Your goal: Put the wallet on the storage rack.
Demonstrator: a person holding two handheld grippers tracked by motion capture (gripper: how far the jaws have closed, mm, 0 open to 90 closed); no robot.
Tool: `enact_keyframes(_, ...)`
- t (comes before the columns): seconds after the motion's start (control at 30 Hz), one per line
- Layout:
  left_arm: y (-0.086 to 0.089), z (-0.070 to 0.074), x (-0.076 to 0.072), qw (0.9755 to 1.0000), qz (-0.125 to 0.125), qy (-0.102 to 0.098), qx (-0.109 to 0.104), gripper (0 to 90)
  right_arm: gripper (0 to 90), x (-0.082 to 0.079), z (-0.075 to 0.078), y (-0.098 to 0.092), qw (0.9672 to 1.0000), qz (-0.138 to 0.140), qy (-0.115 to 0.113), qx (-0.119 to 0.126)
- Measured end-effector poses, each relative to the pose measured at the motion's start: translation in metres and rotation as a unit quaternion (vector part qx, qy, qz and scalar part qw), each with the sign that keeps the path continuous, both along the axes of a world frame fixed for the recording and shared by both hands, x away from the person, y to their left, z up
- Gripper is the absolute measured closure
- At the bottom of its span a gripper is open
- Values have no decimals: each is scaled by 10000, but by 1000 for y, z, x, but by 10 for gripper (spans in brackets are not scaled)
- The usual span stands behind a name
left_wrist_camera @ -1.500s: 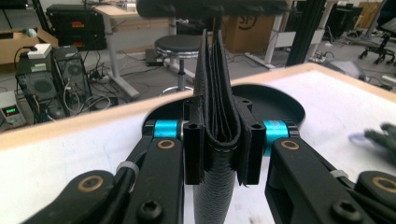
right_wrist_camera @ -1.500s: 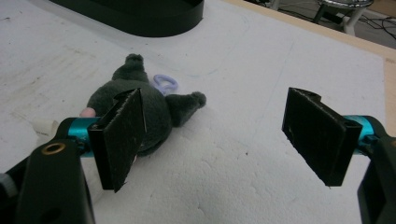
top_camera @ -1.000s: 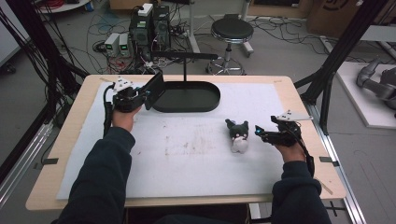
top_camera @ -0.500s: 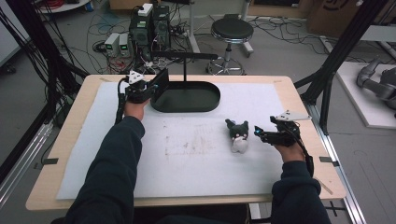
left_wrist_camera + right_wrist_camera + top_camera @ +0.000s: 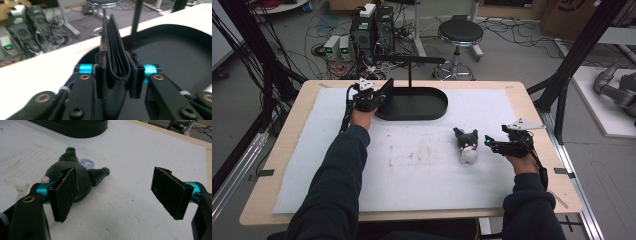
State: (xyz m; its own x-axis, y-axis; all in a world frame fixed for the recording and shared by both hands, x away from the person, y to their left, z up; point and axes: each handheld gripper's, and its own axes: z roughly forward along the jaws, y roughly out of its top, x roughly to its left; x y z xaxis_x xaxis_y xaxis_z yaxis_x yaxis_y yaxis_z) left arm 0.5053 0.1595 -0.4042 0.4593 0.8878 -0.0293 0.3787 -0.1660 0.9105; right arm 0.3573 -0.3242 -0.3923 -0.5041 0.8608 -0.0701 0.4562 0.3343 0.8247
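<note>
1. High view: my left claw [image 5: 379,95] is at the far left part of the table [image 5: 532,107], at the left end of the black oval tray [image 5: 424,107] with its upright stand. It holds a black wallet [image 5: 387,90] on edge, right at the tray's rim. My right claw [image 5: 492,145] rests near the right side, just beside a small plush toy [image 5: 467,145] that lies on the white mat [image 5: 412,165].

2. Left gripper view: my left claw [image 5: 116,72] is clenched on the wallet [image 5: 115,57], which stands upright between the jaws. The dark floor of the tray [image 5: 175,57] is just behind it. I judge the wallet is carried to the tray but not yet put down.

3. Right gripper view: my right claw [image 5: 120,192] is released, jaws wide apart and holding nothing. The plush toy [image 5: 67,175] lies on its side just behind the left jaw, with a pale ring [image 5: 87,162] next to it. I think the toy is not picked up yet, so this part is left.
</note>
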Motion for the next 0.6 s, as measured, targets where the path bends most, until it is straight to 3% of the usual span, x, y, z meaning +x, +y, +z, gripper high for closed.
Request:
enact_keyframes(0.13, -3, 6, -9, 9998, -130, -33, -132, 628, 218, -1, 1, 1, 10000, 12, -31, 13)
enact_keyframes(0.3, -5, 5, -14, 9995, -250, 55, -179, 720, 218, -2, 3, 2, 10000, 41, -52, -8)
enact_keyframes(0.47, -16, 1, -16, 9991, -423, -3, 20, 740, 218, -2, 2, 2, 10000, 30, -37, -3)
enact_keyframes(0.6, -24, -4, -15, 9987, -508, 25, 50, 727, 218, -1, 2, 3, 10000, 57, -30, -33)
